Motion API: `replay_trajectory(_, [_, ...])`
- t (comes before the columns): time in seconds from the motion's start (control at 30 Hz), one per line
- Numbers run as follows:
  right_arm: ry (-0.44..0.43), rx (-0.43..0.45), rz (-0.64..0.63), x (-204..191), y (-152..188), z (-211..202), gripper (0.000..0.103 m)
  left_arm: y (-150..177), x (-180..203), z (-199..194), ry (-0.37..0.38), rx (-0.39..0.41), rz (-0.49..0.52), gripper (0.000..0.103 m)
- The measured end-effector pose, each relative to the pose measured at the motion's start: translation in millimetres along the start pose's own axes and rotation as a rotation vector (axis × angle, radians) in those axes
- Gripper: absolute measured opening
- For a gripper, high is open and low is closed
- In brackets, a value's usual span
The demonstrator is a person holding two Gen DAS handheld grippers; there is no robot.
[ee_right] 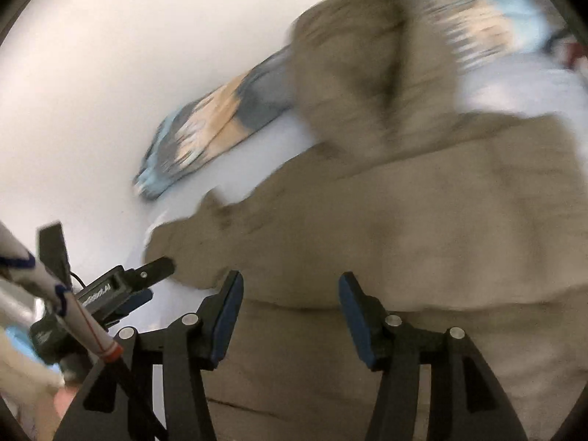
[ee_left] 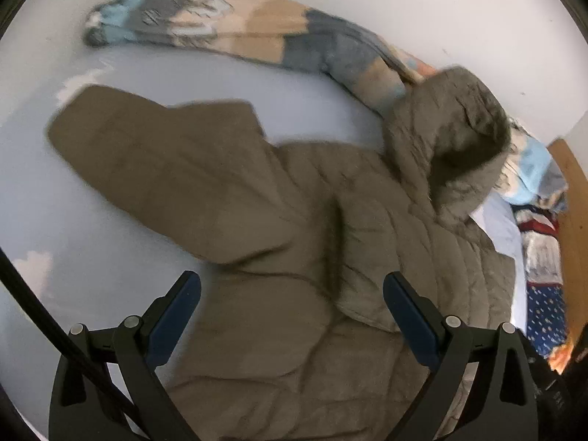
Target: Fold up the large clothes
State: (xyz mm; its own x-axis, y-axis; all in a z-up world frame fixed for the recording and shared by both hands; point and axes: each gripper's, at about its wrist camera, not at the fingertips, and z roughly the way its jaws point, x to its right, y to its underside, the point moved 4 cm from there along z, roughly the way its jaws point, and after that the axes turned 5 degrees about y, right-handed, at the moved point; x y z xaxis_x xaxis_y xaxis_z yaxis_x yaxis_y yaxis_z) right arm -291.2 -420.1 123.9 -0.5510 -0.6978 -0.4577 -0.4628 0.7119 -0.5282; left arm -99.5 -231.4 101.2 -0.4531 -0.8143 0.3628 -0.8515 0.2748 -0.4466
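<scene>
An olive-brown quilted jacket (ee_left: pixel 294 220) lies spread on a pale blue bed sheet (ee_left: pixel 44 202). Its hood (ee_left: pixel 452 139) points to the upper right and one sleeve (ee_left: pixel 147 169) stretches out to the left. My left gripper (ee_left: pixel 292 283) hovers open over the jacket's body, near the armpit, with nothing between its blue pads. In the blurred right wrist view, my right gripper (ee_right: pixel 290 279) is open just above the jacket (ee_right: pixel 404 239), gripping no cloth. The left gripper (ee_right: pixel 110 248) also shows there, at the sleeve's end on the left.
A patterned blue, grey and tan blanket (ee_left: pixel 239 25) lies bunched along the white wall (ee_left: pixel 441 7) behind the jacket. Colourful bedding (ee_left: pixel 544 294) and a wooden board (ee_left: pixel 573 191) sit at the right. A white sleeve (ee_right: pixel 22 257) shows at the lower left.
</scene>
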Motion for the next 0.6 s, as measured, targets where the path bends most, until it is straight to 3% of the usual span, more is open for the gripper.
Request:
replay_trajectory(0.1, [0.208,0.060,-0.021,61,1,-45,0.054,5,15,17,-0.003,-0.006,0.049,0.092])
replay_trajectory(0.17, [0.325,0.091,-0.048,95,0,-61,0.027,5,24,23,0.004,0.001,0.068,0.086])
replay_trajectory(0.2, [0.423,0.094,-0.048,119,-3,-68,0.022,6,30,25,0.012,0.012,0.078,0.086])
replay_trajectory(0.23, [0.462,0.099,-0.025,134,-6,-72,0.019,6,35,27,0.010,0.022,0.089,0.086])
replay_trajectory(0.4, [0.442,0.130,0.091,181,-20,-72,0.018,10,55,37,-0.046,0.061,0.195,0.086])
replay_trajectory(0.6, [0.408,0.091,0.074,183,-21,-36,0.018,11,52,66,-0.132,0.021,0.235,0.086])
